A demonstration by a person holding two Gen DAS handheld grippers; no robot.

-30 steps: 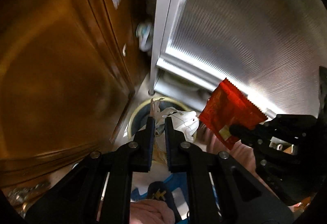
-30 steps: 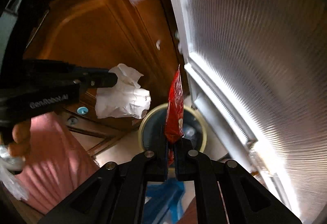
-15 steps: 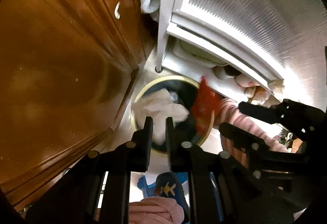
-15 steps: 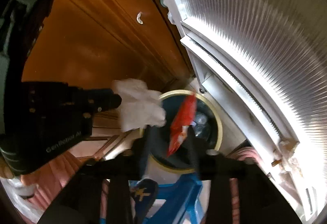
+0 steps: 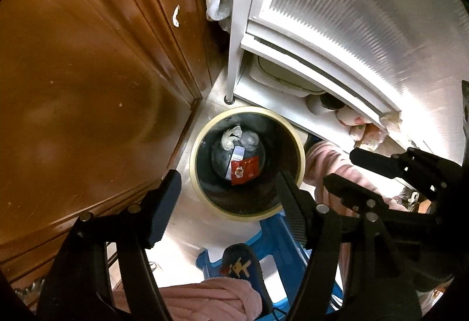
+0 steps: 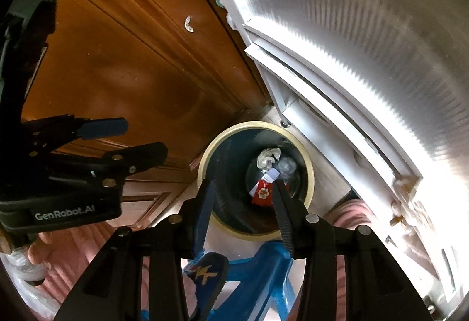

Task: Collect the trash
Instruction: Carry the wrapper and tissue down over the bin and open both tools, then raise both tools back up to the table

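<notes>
Both my left gripper (image 5: 228,183) and right gripper (image 6: 241,195) have just been opening, nothing between them. Red wrapper (image 5: 244,170) and tissue (image 5: 231,137) look binned, I think; bumping the trash bin (image 5: 202,192) could tip it.

A glossy brown wooden cabinet (image 5: 88,71) fills the nine o'clock side, its panelled door catching soft reflections. From twelve to three o'clock curves a white appliance door (image 5: 351,27) with a ribbed, brightly lit face. Pale floor (image 5: 187,221) shows at six o'clock beside a blue plastic stool (image 6: 263,268).
</notes>
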